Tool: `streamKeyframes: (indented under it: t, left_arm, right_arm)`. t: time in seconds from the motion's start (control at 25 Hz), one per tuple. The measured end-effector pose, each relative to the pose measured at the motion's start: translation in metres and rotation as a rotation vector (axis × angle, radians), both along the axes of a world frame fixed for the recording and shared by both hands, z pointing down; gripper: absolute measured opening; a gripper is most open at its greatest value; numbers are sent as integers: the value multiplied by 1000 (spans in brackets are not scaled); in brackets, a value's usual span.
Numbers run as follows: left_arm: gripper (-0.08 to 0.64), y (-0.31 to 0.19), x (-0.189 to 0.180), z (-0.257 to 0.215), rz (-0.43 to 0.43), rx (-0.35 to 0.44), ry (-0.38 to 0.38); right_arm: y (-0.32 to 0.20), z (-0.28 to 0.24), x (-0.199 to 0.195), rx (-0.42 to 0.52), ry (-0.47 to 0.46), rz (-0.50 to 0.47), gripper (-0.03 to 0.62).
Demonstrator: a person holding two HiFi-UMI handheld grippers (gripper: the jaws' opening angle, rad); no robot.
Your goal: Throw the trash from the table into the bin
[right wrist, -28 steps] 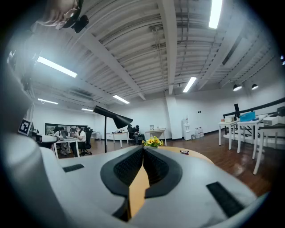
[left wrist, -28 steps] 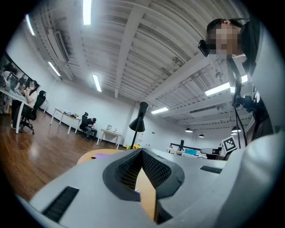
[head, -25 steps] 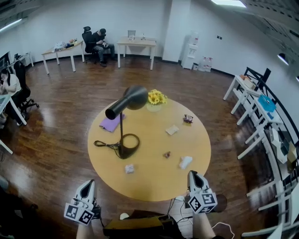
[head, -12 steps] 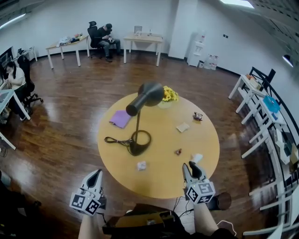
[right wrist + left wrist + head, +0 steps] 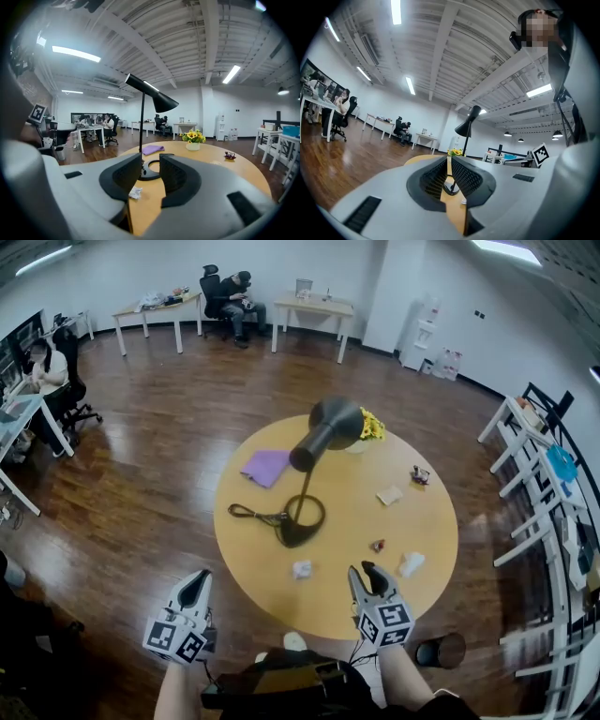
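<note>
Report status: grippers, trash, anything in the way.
Left gripper, right gripper: jaws just opening, empty. Crumpled paper untouched on table. Lamp base just beyond it.

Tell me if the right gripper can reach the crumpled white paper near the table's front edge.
Probably yes. The right gripper, its empty jaws just opened wider, sits over the table's near edge; the crumpled white paper lies close by on bare tabletop, nothing between them.

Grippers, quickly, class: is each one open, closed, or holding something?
Left gripper: open narrowly, jaws have just been opening, nothing between them.
Right gripper: open, jaws have just been opening, nothing between them.
</note>
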State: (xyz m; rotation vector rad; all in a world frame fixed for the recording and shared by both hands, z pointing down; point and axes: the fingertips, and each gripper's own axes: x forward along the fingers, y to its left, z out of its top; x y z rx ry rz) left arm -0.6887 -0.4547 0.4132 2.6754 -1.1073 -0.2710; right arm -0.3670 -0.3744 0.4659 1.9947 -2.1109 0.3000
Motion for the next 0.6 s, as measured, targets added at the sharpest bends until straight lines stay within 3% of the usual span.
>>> streamKeyframes:
  t: [0.12, 0.2, 0.24, 0.6]
  left_arm:
    - [36, -6, 5, 2, -21, -13, -1]
    - [130, -6, 11, 7, -30, -46, 7]
    - [152, -5, 13, 8, -36, -61, 7]
    - [152, -4, 10, 26, -108, -138, -60]
  right_arm:
    - [-20, 9, -3, -19, -24, -44, 121]
    - [-30, 21, -6, -56, -36, -84, 196]
    - [-34, 26, -8, -73, -37, -101, 196]
    - [-72, 75, -33, -180, -25, -226, 197]
